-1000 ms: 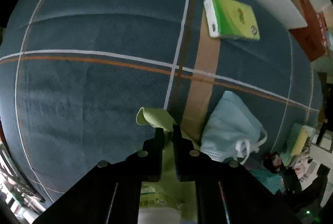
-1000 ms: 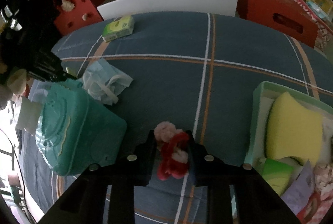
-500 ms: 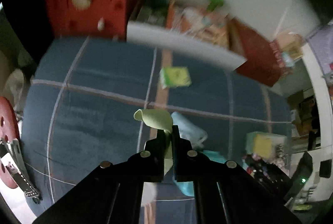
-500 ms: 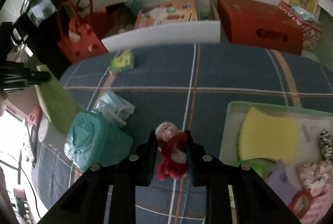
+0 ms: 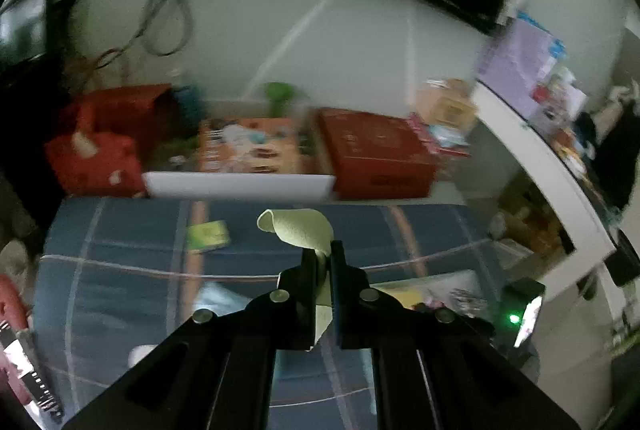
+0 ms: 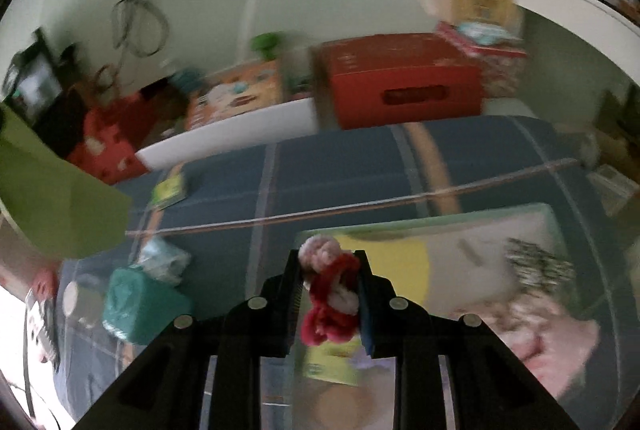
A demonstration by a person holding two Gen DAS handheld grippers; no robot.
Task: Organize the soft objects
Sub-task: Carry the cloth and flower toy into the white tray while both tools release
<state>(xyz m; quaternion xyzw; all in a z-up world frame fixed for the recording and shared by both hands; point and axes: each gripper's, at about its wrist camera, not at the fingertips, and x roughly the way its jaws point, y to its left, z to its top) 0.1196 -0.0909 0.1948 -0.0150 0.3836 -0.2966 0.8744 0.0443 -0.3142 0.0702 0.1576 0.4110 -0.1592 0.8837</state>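
Note:
My left gripper [image 5: 323,257] is shut on a thin pale green cloth [image 5: 298,227], lifted high above the blue plaid bed [image 5: 120,294]. In the right wrist view the same green cloth [image 6: 60,206] hangs large at the left edge. My right gripper [image 6: 329,262] is shut on a red and pink knotted fabric toy [image 6: 332,294], held over the near left corner of a pale green tray [image 6: 420,222]. The tray holds a yellow sponge [image 6: 400,270], a speckled item and pink soft things. Both views are motion-blurred.
On the bed lie a green tissue pack [image 6: 170,190], a light blue face mask [image 6: 164,260] and a teal wipes pack [image 6: 140,310]. Beyond the bed stand a white board [image 6: 228,138], a red box [image 6: 400,86], a red bag [image 5: 96,154] and a white shelf [image 5: 540,166].
Both grippers rose and tilted up, so the wall and far clutter came into view. The left one carried the green cloth up off the bed; the right one moved the red toy over the tray.

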